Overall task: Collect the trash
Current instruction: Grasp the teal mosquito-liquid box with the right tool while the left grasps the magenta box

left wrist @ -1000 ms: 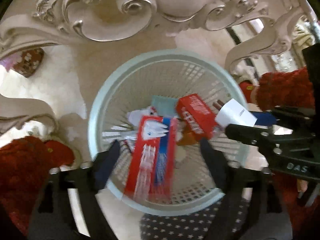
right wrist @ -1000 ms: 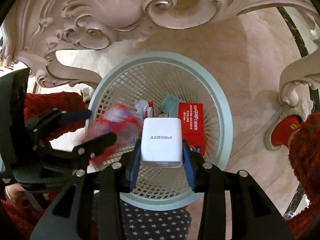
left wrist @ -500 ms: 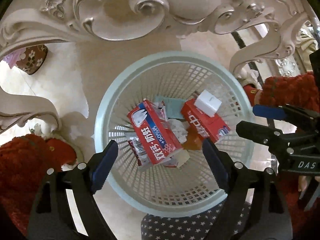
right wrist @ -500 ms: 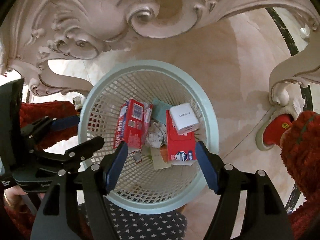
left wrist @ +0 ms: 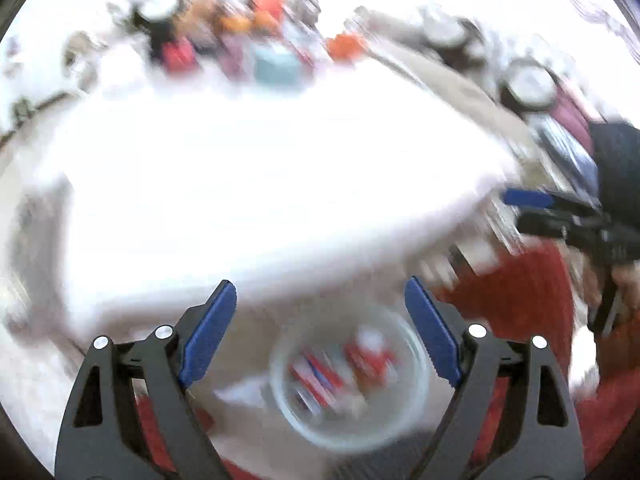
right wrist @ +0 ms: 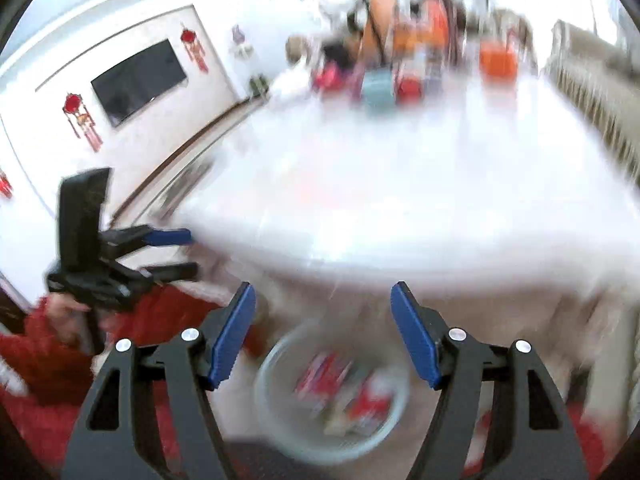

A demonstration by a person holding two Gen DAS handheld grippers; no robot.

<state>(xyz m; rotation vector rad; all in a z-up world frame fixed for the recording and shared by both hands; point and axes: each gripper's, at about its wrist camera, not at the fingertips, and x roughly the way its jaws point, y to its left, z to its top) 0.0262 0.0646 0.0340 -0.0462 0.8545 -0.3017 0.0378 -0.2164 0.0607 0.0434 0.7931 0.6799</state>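
Motion blur smears both views. The pale green mesh basket (left wrist: pixel 276 380) (right wrist: pixel 260 388) stands on the floor far below, beside the white table (left wrist: pixel 260 184) (right wrist: pixel 400 184). Red boxes (left wrist: pixel 320 380) (right wrist: pixel 368 404) and other trash lie inside it as blurred shapes. My left gripper (left wrist: pixel 318 292) (right wrist: pixel 192 252) is open and empty, high above the basket at the level of the table's edge. My right gripper (right wrist: pixel 323 292) (left wrist: pixel 516 210) hangs beside it with its jaws opening and nothing between them.
Blurred clutter in orange, red and blue (left wrist: pixel 256 40) (right wrist: pixel 400 64) crowds the far end of the tabletop. A dark screen (right wrist: pixel 138 80) hangs on the left wall between red ornaments. A red sleeve (right wrist: pixel 48 360) (left wrist: pixel 520 300) shows behind each gripper.
The toothpaste box fell from the left gripper and the white box from the right one into the basket. Both grippers then rose from just over the basket to table height.
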